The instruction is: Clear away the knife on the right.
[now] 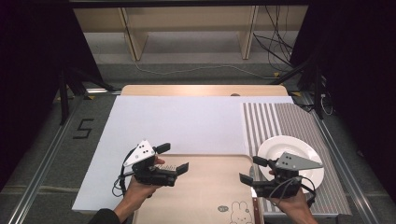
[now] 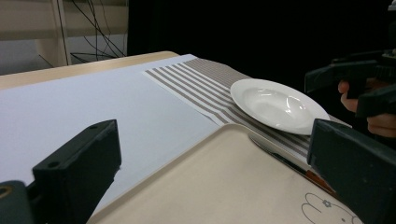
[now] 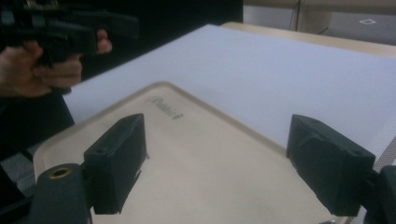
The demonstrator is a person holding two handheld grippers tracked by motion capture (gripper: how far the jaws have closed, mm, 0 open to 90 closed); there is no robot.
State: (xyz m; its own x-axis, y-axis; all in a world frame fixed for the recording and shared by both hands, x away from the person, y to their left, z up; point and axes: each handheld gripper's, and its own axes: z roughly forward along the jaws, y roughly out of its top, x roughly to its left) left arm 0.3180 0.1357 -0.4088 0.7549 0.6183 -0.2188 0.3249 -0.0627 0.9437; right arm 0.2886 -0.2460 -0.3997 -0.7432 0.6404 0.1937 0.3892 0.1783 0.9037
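Observation:
A beige tray with a rabbit drawing lies at the table's near edge, over a white sheet. My left gripper hovers open over the tray's left far corner, with nothing between its jaws. At the tray's right edge my right gripper is open too and holds nothing. A white plate rests on a striped placemat just right of the tray. In the left gripper view, my left gripper frames the tray, the plate and a knife. The right gripper looks across the tray.
A knife with a reddish handle lies along the tray's right side. The wooden table edge runs along the back. Wooden shelving and cables stand beyond it. A "5" mark sits on the grey floor to the left.

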